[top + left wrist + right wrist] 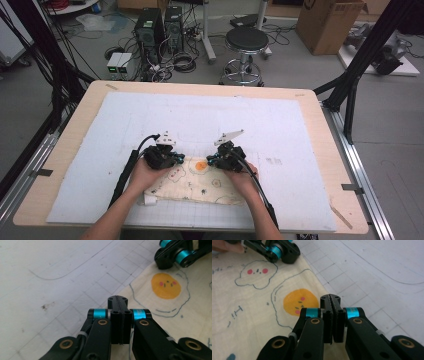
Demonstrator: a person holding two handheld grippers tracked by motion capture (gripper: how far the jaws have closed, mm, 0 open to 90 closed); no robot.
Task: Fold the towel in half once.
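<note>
Both jaws are pressed together on the cloth's [195, 182] far edge; your left gripper [172, 159] and right gripper [212, 161] flank its long left-right axis.

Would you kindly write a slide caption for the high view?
Both tongs, left and right, rest shut at the far edge of a cartoon-print cloth on a white mat.
</note>
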